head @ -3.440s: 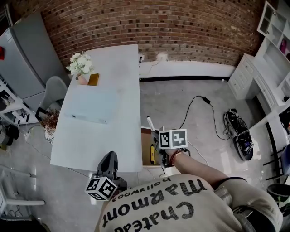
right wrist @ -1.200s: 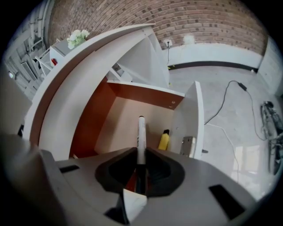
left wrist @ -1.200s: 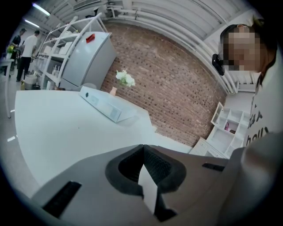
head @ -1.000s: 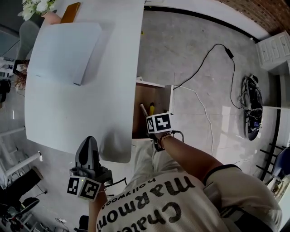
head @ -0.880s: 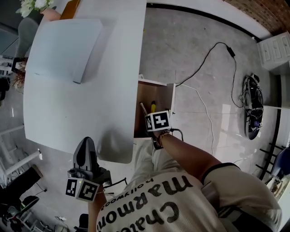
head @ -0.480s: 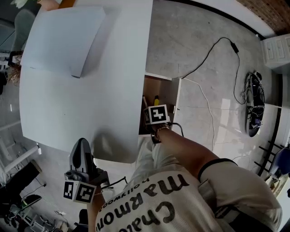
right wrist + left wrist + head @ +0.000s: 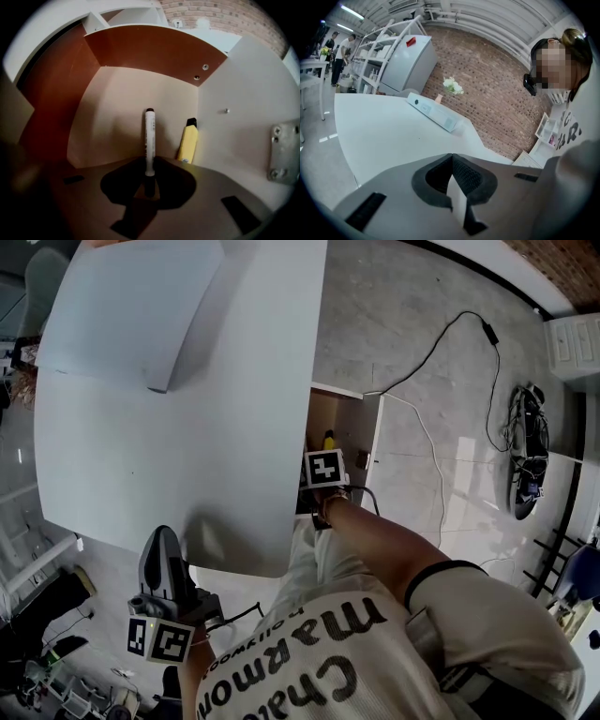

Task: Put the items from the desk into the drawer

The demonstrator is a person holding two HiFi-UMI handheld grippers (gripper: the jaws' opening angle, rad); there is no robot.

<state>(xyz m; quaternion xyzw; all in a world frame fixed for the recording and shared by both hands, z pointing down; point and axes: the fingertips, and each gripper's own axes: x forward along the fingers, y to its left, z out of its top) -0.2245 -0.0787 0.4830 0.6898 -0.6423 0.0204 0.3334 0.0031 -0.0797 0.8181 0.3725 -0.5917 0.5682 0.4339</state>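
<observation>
The open drawer (image 7: 370, 442) juts out from under the white desk (image 7: 187, 427) on its right side. My right gripper (image 7: 149, 180) points steeply down into it, shut on a white marker (image 7: 149, 138) with a black cap; the marker's tip hangs just above the drawer floor (image 7: 117, 112). A yellow highlighter (image 7: 188, 140) lies in the drawer right beside it and also shows in the head view as the highlighter (image 7: 328, 440). My left gripper (image 7: 161, 554) hovers at the desk's near corner, shut with nothing in it; its jaws (image 7: 451, 159) meet at the tips.
A flat white box (image 7: 131, 306) lies at the far end of the desk, with flowers (image 7: 452, 86) behind it. A black cable (image 7: 441, 352) and a pile of gear (image 7: 525, 456) lie on the floor right of the drawer. People stand far off at the left.
My right gripper has sunk deeper into the drawer with the marker. The left gripper has drifted a little along the desk's near edge.
</observation>
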